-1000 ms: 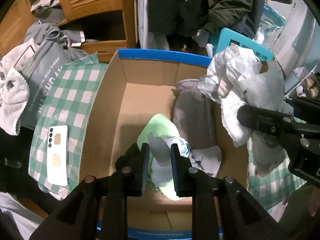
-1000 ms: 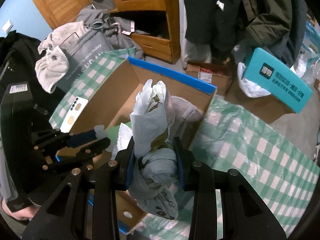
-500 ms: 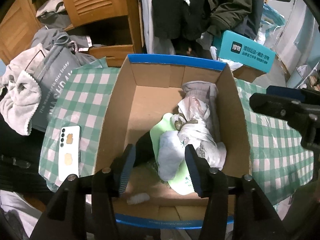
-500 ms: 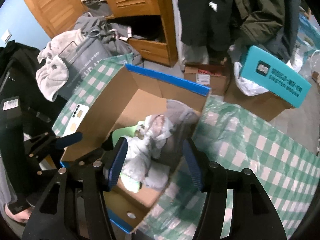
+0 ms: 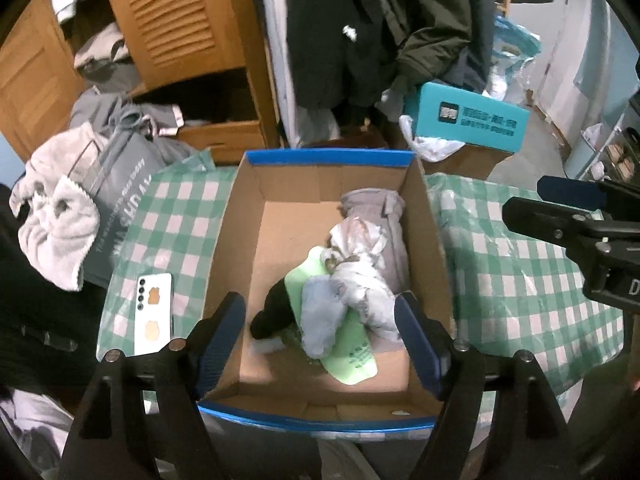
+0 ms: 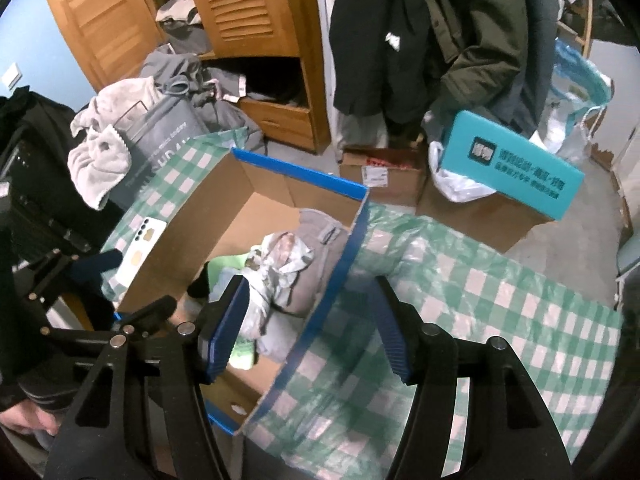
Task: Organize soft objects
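Below opening left tongs (image 5: 320,344), bundle (image 5: 356,280).

Ahead of you stands a wooden wardrobe (image 6: 244,12) with louvred doors, one open on a dark shelf above a drawer (image 6: 280,120). Dark coats (image 6: 420,32) hang to its right. The wall (image 6: 24,32) at your left is pale blue, the floor (image 6: 560,232) grey concrete. A green-checked cloth (image 5: 520,280) covers the table. The light is dim.
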A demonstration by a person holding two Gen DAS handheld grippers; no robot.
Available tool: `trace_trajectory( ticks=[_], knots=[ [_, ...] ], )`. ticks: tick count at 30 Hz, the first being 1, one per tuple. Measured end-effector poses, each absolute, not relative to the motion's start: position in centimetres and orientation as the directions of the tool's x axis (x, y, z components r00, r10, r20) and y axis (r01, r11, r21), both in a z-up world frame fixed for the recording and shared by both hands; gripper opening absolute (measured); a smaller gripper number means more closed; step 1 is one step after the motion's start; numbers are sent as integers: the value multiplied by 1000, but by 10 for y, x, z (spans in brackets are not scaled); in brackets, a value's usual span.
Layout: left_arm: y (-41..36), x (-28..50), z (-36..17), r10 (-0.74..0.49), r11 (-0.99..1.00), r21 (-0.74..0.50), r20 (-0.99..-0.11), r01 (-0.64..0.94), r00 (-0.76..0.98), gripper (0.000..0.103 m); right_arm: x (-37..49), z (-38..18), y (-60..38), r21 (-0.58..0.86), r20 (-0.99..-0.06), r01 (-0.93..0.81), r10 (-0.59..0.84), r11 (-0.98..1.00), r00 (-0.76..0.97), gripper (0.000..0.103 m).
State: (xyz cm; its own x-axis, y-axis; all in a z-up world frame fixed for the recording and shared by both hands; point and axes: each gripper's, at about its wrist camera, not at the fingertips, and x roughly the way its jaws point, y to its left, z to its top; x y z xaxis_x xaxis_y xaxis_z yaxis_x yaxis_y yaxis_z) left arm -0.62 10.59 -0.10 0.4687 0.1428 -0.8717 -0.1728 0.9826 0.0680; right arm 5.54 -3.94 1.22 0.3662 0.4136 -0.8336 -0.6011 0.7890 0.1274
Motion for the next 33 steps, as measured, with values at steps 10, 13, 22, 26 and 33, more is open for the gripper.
trace_trajectory(
  ticks=[10,13,22,26,33],
  knots=[
    [79,-7,11,172,983,118,-854,-139,491,81,45,36,-69,108,-792,-577,421,809,442,62],
    [75,-7,13,166,985,115,-853,-132,494,81,42,38,-74,100,-786,-580,422,809,452,62],
    [69,-2,11,176,983,122,-853,-139,491,81,45,24,-86,74,-795,-559,388,826,467,62],
    [66,-1,11,173,984,123,-853,-132,492,81,46,21,-90,77,-798,-554,385,829,464,62],
    [62,1,8,166,985,120,-859,-125,483,81,47,21,-92,79,-797,-555,387,828,464,62]
  ],
)
